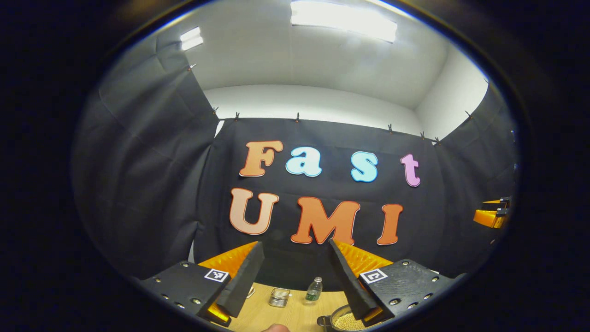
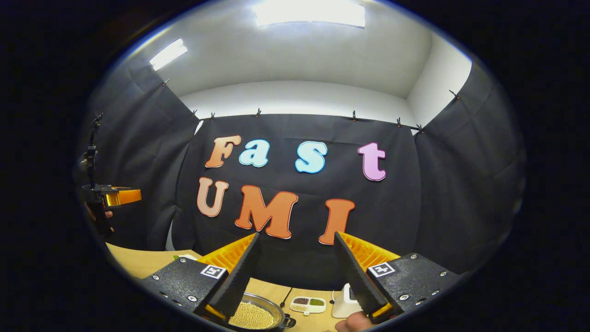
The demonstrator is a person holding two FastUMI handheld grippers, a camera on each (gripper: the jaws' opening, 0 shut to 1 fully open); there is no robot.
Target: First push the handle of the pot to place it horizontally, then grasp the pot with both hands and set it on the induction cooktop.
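On the wooden table, near edge: pot holding pale round grains; beyond it a small divided dish of dark and green contents. Left gripper and right gripper raised, fingers apart, nothing held

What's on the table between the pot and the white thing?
A small divided dish holding dark and green bits sits between the pot and the white thing, in the right gripper view.
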